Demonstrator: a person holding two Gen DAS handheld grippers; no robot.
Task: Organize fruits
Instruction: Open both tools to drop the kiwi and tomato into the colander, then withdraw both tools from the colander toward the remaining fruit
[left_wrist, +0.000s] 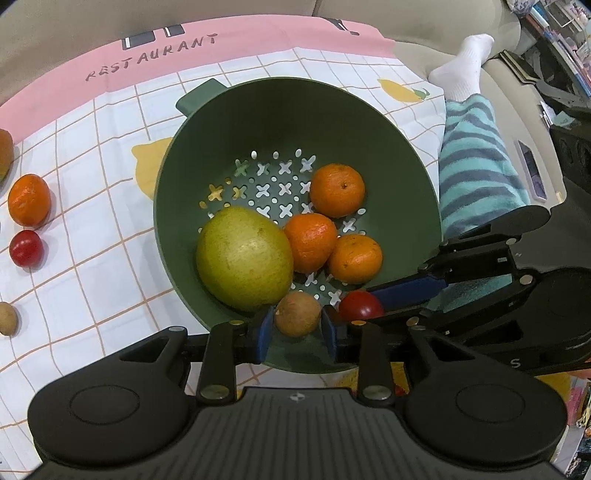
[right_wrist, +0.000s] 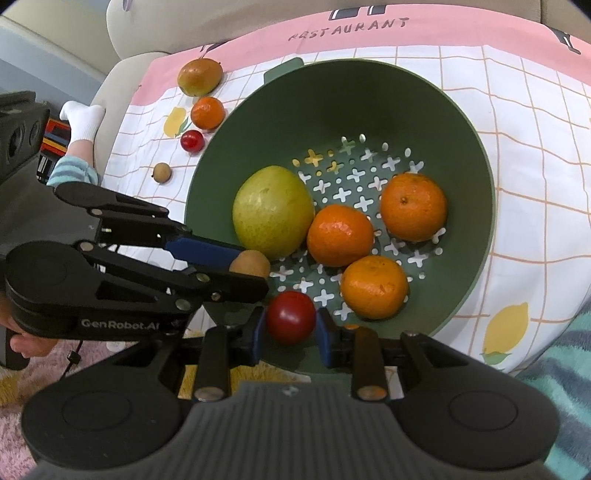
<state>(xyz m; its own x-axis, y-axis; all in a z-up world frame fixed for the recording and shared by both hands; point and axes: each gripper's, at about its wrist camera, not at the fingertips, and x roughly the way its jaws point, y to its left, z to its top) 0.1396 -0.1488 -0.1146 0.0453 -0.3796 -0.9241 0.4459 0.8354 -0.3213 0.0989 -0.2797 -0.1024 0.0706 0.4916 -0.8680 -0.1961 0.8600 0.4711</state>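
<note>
A green colander (left_wrist: 280, 110) (right_wrist: 369, 96) sits on a checked cloth. It holds a large green pear (left_wrist: 244, 258) (right_wrist: 274, 211) and three oranges (left_wrist: 337, 190) (right_wrist: 413, 206). My left gripper (left_wrist: 297, 328) is shut on a small brown fruit (left_wrist: 297, 314) (right_wrist: 251, 263) over the colander's near rim. My right gripper (right_wrist: 290, 329) is shut on a small red fruit (right_wrist: 290, 317) (left_wrist: 360, 305) over the same rim, just beside the left one.
On the cloth left of the colander lie an orange (left_wrist: 28, 200) (right_wrist: 207, 112), a red fruit (left_wrist: 26, 248) (right_wrist: 192, 140), a brown fruit (left_wrist: 7, 318) (right_wrist: 162, 172) and a mango-like fruit (right_wrist: 199, 75). A person's striped leg (left_wrist: 476, 162) is at the right.
</note>
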